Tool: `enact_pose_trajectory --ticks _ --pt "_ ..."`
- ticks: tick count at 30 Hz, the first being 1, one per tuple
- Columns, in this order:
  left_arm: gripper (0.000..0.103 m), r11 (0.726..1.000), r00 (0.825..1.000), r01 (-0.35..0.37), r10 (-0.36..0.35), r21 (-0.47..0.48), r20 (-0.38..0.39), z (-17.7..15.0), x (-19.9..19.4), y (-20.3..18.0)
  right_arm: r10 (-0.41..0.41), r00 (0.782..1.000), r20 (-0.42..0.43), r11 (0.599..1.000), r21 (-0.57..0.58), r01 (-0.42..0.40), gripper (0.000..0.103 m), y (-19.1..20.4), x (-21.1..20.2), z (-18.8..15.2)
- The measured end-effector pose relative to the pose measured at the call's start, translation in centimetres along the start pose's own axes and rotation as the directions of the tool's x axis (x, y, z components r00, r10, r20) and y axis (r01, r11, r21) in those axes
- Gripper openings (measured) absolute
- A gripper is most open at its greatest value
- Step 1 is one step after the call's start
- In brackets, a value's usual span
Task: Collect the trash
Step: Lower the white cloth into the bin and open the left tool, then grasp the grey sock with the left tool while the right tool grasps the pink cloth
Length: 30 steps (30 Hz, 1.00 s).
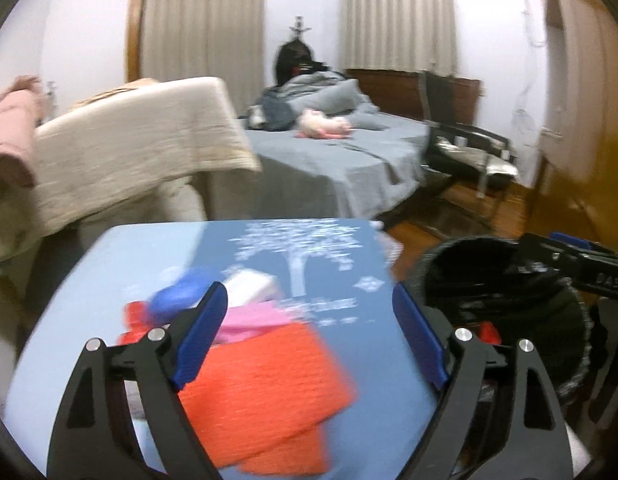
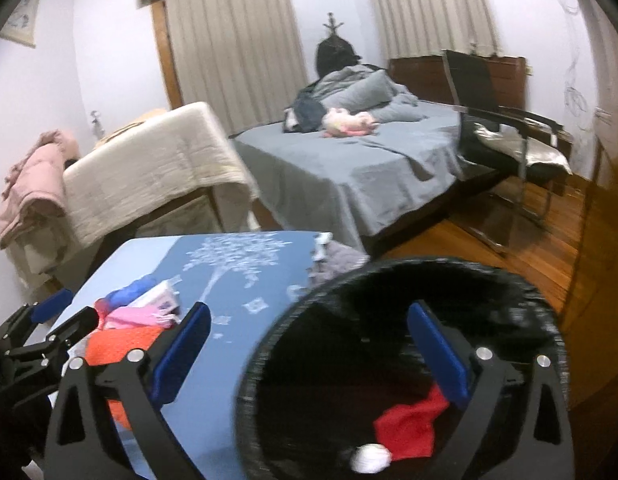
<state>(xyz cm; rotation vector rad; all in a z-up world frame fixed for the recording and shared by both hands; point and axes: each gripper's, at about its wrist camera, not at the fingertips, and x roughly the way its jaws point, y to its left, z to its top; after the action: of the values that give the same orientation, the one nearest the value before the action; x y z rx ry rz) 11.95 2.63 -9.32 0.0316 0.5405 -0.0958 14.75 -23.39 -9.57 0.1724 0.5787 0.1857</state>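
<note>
A blue table with a white tree print holds a pile: an orange cloth, a pink piece, a blue lump and a small white box. My left gripper stands open above the orange cloth with nothing in it. To the right of the table stands a black bin. At its bottom lies a red hat with a white pompom. My right gripper hangs open and empty over the bin's mouth.
A grey bed with a pink plush toy lies behind the table. A cream-covered piece of furniture stands to the left. A black chair stands at the right on the wooden floor. A grey cloth lies by the table's far corner.
</note>
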Motion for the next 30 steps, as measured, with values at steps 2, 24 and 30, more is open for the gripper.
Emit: enact_pose_trajectory --ticks 2,24,30 --pt "0.082 0.998 0.998 -0.063 0.063 -0.013 -0.002 -0.5 -0.5 2.3 0.027 1.0 -0.006 1.0 -0.014 -0.027 0.097 1.6 0.6 -0.2" --pt "0.063 0.959 0.949 -0.259 0.23 -0.118 -0.215 -7.6 3.3 14.0 0.155 0.982 -0.108 0.971 -0.165 -0.172 0.097 13.3 6.2 -4.4" --pt "0.052 0.965 0.946 -0.231 0.192 -0.126 -0.26 -8.1 4.9 14.3 0.153 0.98 -0.13 0.969 -0.177 -0.175 0.097 13.9 7.1 -5.0"
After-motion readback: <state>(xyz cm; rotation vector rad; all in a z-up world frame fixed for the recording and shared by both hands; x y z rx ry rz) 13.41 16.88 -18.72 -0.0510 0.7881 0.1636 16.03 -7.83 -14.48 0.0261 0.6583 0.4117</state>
